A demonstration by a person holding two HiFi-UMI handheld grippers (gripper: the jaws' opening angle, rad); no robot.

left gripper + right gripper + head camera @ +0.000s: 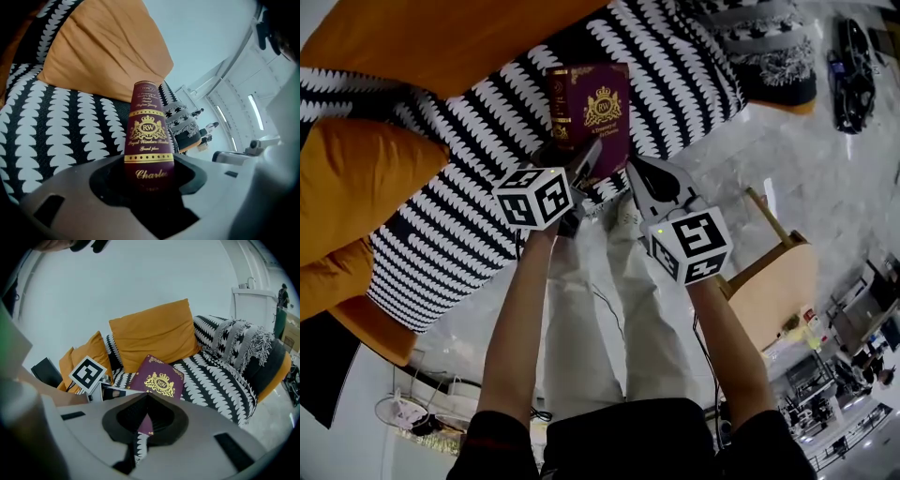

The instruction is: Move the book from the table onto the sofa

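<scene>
- The book (591, 108) is a maroon hardback with a gold crowned "RW" crest and gold lettering on both cover and spine.
- It is closed, front cover up, and my left gripper (584, 161) clamps its near end at the spine.
- It sits over the sofa (469, 187) seat. I cannot tell whether its far end rests on the fabric.
- The sofa has a black-and-white patterned cover, with orange cushions (356, 187) at its back.
</scene>
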